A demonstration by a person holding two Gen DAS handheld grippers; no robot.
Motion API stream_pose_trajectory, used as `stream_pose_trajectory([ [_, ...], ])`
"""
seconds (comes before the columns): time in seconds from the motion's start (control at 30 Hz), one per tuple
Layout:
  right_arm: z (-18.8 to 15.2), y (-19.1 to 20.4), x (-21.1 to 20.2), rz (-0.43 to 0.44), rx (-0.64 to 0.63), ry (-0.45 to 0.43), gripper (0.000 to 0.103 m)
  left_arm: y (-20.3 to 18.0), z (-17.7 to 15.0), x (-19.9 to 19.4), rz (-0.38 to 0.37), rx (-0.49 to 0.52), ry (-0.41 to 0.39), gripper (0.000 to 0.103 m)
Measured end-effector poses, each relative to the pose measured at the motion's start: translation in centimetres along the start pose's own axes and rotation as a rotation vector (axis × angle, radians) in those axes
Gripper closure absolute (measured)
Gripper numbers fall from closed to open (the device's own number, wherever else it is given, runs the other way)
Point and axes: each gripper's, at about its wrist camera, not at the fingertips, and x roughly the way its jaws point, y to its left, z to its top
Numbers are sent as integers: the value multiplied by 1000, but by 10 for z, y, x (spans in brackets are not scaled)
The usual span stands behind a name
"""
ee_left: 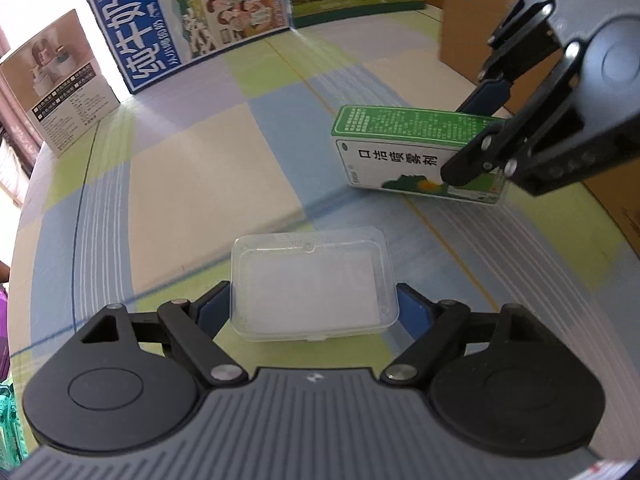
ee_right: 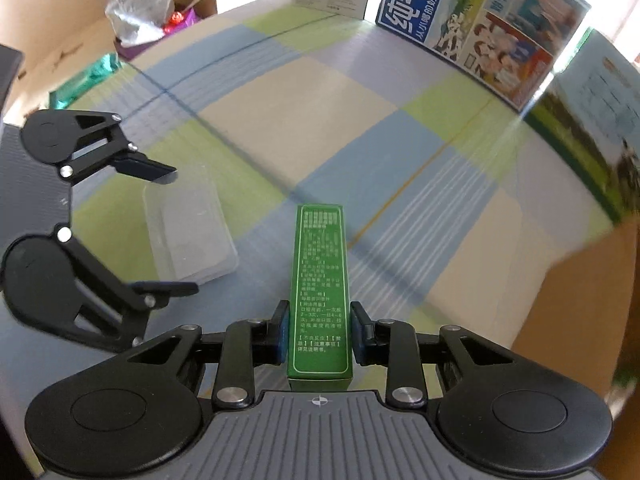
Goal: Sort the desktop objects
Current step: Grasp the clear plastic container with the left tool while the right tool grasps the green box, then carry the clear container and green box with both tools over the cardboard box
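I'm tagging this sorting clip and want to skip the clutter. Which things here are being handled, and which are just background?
In hand:
clear plastic case, between the left gripper pads
green medicine box, clamped by the right gripper

Lying about:
blue milk carton
white product box
cardboard box

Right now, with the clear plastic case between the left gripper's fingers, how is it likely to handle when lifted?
The clear plastic case looks thin-walled and empty, so probably light. Its glossy sides may slip against the left gripper. Being flat and boxy, it should not roll.

Clear plastic case (ee_left: 312,284) between jaws
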Motion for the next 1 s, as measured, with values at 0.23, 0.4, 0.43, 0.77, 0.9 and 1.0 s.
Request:
stream_pose_trajectory([
  [0.23,-70,25,-40,137,277,-55,76,-28,-36,-41,-66,56,13,20],
  [0.4,-116,40,-54,148,399,-72,76,-49,-63,-67,-117,97,14,20],
  [0.43,-122,43,-55,139,404,-72,76,-53,-67,-72,-118,103,13,20],
  [0.77,-147,73,-65,86,355,-99,74,-90,-97,-94,-102,186,-1,20],
  [0.9,-149,73,-64,49,334,-112,48,-95,-106,-91,-91,188,0,20],
  [1.0,-151,77,-64,40,323,-129,43,-94,-108,-88,-84,155,4,20],
])
